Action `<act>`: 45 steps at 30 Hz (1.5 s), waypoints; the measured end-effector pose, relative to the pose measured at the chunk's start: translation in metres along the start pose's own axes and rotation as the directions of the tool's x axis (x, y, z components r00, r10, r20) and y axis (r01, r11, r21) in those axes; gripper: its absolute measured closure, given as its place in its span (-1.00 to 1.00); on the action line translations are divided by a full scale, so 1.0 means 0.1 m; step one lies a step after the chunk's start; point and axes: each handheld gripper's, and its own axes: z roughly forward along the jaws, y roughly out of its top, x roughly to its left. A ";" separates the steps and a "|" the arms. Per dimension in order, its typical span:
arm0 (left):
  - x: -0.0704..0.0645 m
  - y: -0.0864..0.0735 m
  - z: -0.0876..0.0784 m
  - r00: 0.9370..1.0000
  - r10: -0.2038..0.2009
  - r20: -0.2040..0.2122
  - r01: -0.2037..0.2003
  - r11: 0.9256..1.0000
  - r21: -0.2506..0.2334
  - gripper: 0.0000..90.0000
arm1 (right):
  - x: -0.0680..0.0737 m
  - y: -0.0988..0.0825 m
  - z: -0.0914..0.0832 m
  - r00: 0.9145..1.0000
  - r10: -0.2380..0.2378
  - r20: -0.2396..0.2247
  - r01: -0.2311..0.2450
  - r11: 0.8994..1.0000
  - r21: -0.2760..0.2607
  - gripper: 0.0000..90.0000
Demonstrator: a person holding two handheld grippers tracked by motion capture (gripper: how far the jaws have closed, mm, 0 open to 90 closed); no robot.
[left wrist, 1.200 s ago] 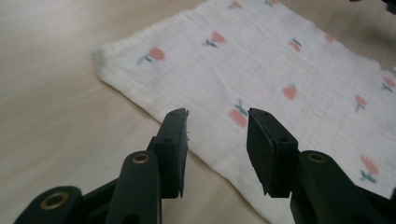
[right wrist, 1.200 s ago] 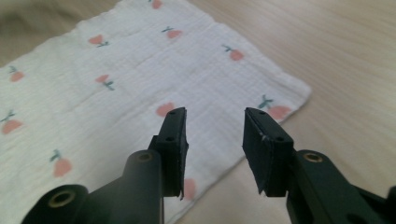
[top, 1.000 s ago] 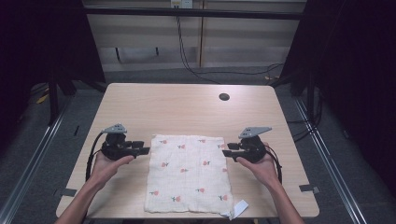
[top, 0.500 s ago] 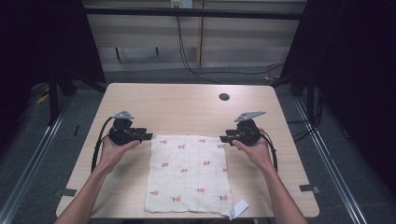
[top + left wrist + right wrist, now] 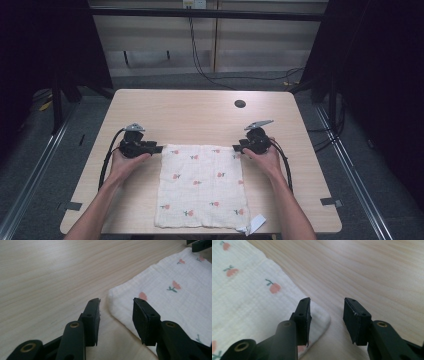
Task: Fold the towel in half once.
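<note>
Cloth point(image 5: 201, 186) corners sit between both open tongs point(image 5: 116, 315) point(image 5: 326, 315), so we should lower to the tabletop point(image 5: 200, 112) before pinching.

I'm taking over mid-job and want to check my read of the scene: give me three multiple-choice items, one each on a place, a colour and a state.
1. Where on the table does the cloth lie?
A. near edge, middle
B. far left corner
C. beside the dark round hole

2. What colour are the cloth's printed flowers?
A. blue
B. pinkish red
C. yellow

3. How do the left gripper and right gripper stand?
A. both clamped on cloth
B. both open at the far corners
C. one lifts the cloth

Answers:
1 A, it reaches the near edge.
2 B, the gripper views show it.
3 B, gaps show between the jaws.
</note>
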 end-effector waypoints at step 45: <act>-0.19 0.18 -0.22 0.995 0.047 0.083 -0.035 0.990 -0.139 0.96 | 0.09 0.03 -0.34 0.984 0.033 -0.173 -0.061 0.986 -0.157 0.92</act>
